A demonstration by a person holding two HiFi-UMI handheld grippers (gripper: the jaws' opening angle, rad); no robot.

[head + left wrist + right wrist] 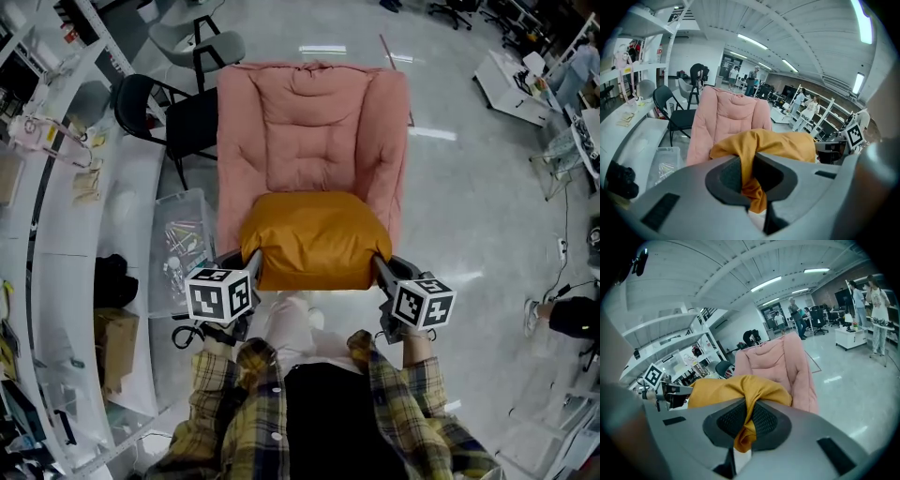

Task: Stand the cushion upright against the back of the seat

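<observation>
- White curved workbench (131, 197) runs down the far left of the head view. A black metal-framed chair (155, 108) and a clear plastic storage bin (183, 234) stand between it and the seat.
- At the left, the grey left gripper (249, 259) with its square-marker cube reaches the cushion's near left corner. In the left gripper view (749, 173) its jaws are clamped on a fold of the orange cover. The fabric is bunched between the dark foam pads (726, 176) and hangs out below them.
- In the middle, the plump mustard-orange fabric cushion (314, 239) sits over the front part of the seat, hung between the two grippers by its near corners.
- The cushion's long axis runs left to right across the seat, from one gripper to the other. Its broad face is turned up toward the head camera, its far edge points toward the backrest and its near edge toward the person. It is not yet standing against the back.
- Behind it, the pink quilted armchair (314, 122) shows its tall padded backrest bare above the cushion's far edge.
- At the right, the matching grey right gripper (382, 266) meets the cushion's near right corner. In the right gripper view (747, 420) its jaws are likewise squeezed on a twist of the orange fabric, which is gathered tight between its mesh-textured pads.
</observation>
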